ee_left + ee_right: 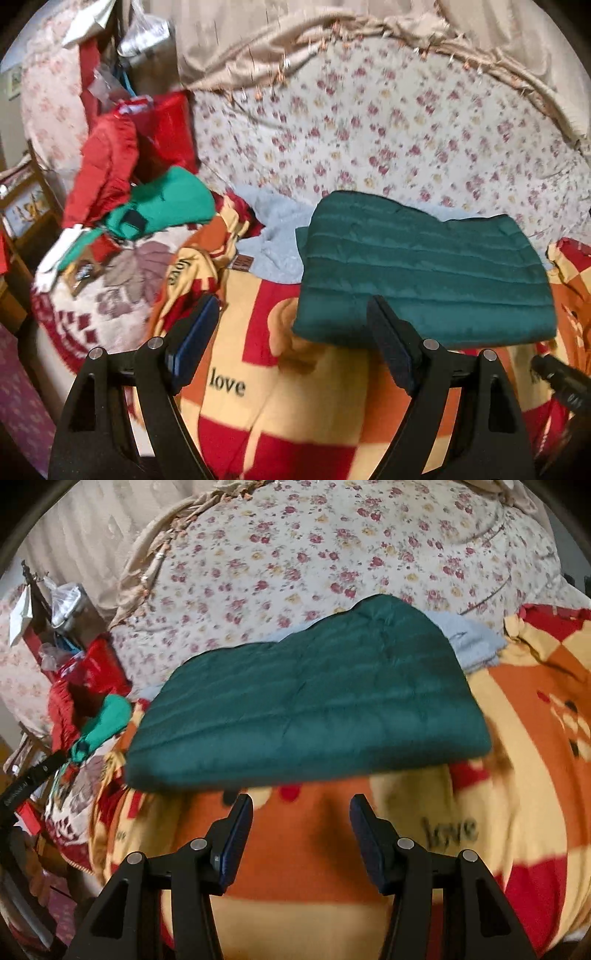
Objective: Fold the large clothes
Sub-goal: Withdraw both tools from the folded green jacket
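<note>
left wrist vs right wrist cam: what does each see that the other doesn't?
Left wrist only: the leaf-patterned blanket in full, and the right gripper's tip at the frame's right edge.

Right wrist only: the blanket's orange stretch right of the jacket.

Both: folded dark green quilted jacket on the love-print blanket, floral quilt behind, red and green clothes pile at left. Each shows its own gripper, left and right, open and empty.

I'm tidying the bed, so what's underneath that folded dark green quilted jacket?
The folded green jacket lies on the orange, red and cream "love" blanket, its far edge over a pale blue fleece. Anything else beneath is covered.
</note>
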A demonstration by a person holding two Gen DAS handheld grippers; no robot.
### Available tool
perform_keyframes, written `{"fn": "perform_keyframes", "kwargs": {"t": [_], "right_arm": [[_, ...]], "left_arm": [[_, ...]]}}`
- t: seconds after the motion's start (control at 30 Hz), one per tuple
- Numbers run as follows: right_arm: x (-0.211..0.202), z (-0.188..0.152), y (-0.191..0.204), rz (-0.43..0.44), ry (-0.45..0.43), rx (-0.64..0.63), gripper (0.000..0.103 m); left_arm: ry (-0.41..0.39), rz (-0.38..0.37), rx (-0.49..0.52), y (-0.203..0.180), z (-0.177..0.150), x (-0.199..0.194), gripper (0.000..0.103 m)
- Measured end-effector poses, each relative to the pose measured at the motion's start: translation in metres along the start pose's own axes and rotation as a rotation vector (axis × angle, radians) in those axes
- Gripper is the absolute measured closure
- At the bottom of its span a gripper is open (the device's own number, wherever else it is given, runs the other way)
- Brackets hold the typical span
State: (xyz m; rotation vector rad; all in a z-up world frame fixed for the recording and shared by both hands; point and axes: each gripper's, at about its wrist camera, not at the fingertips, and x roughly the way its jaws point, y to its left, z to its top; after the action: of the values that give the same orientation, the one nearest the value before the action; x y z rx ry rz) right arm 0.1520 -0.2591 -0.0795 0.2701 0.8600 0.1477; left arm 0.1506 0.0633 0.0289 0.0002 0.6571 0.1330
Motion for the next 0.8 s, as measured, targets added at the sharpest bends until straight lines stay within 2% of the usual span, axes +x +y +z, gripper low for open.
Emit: {"fn": "perform_keyframes", "kwargs": {"t": [0.2,0.47,0.8], "right_arm": [[-0.024,-0.024,0.015,0.043,0.015,0.038,0.05],[-0.04,-0.037,0.035,0.053,0.036,0.026,0.05],[-0.072,-0.042,0.057,-0.015,-0.04,-0.06,0.05]], "left_arm": [[0.014,-0.065,-0.009,-0.007,-0.017,-0.043,0.02],[-0.017,-0.037,-0.001,-0.017,-0.032,-0.079,0.02],[-0.032,-0.062,0.02,-0.022,-0.043,-0.103,0.02]]}}
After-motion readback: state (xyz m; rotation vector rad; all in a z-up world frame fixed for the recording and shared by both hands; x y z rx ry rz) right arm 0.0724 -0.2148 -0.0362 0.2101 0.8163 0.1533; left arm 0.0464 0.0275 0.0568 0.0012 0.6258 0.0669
